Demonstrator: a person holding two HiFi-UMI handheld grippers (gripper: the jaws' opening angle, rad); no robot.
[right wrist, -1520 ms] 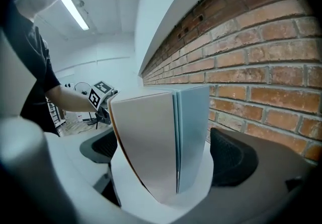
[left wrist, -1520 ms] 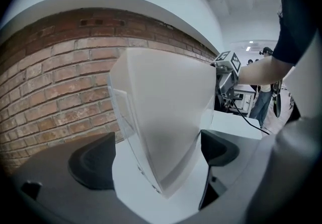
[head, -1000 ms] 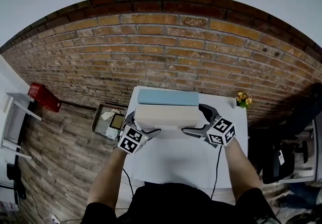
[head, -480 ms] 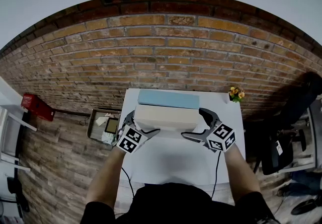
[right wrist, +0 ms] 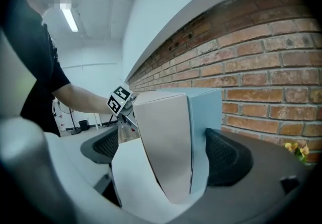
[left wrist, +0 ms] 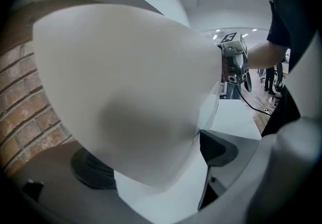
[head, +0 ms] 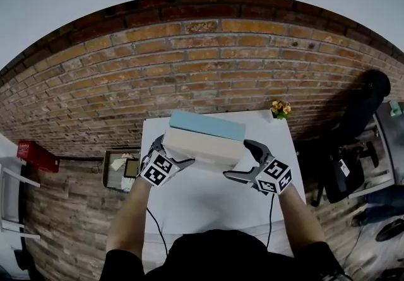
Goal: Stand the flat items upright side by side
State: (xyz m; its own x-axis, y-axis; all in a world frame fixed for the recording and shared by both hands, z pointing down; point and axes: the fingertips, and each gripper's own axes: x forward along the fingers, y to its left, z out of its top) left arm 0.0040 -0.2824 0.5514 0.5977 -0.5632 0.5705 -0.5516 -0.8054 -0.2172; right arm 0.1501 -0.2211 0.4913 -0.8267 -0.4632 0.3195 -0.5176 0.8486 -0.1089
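Note:
A cream box (head: 202, 147) stands on its long edge on the white table (head: 208, 210), right in front of a light blue box (head: 208, 124) that stands upright too. My left gripper (head: 173, 152) holds the cream box's left end; in the left gripper view the box (left wrist: 126, 92) reaches from one pad to the other. My right gripper (head: 237, 158) is open around the right ends of both boxes. There, the cream box (right wrist: 163, 142) stays apart from the near pad, while the blue box (right wrist: 204, 127) lies against the far one.
A brick wall (head: 208, 59) runs close behind the table. A small pot of yellow flowers (head: 278, 108) sits at the table's far right corner. On the floor, a crate (head: 120, 169) stands to the left and a dark office chair (head: 353, 147) to the right.
The head view has swung, so the table and boxes look turned. The cream box now overlaps the blue one a little more. Both grippers remain at its ends.

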